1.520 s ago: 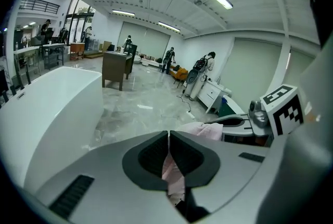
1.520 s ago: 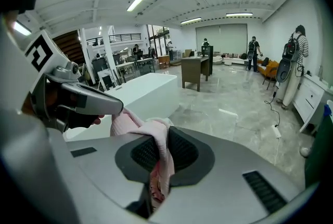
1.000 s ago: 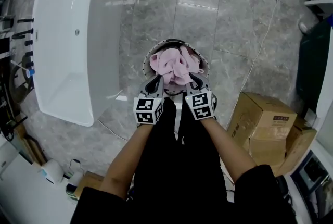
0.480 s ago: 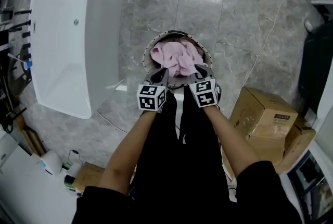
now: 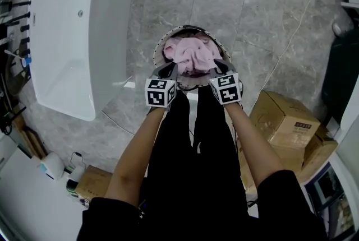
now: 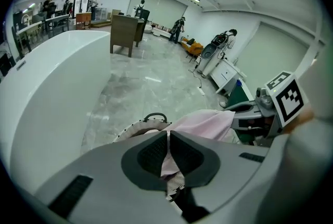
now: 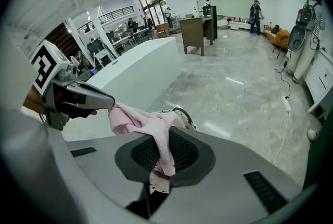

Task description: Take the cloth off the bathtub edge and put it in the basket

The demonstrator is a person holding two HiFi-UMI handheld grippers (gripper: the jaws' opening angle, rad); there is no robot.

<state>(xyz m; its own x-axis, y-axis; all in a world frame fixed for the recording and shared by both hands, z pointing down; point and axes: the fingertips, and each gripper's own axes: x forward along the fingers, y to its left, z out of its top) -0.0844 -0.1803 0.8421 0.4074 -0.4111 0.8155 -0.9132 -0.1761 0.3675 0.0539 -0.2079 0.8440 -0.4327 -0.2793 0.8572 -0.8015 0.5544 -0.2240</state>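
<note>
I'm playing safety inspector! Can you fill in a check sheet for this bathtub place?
Surface: grey marble floor, shiny.
Job's things: pink cloth bunched over the basket, which stands on the floor; bathtub edge bare.
Clutter: cardboard boxes on the person's right.
Grippers: left tool and right tool both shut on the cloth.
Cables: white cable lying across the floor beyond the boxes.
Surroundings: big showroom; people far off.
</note>
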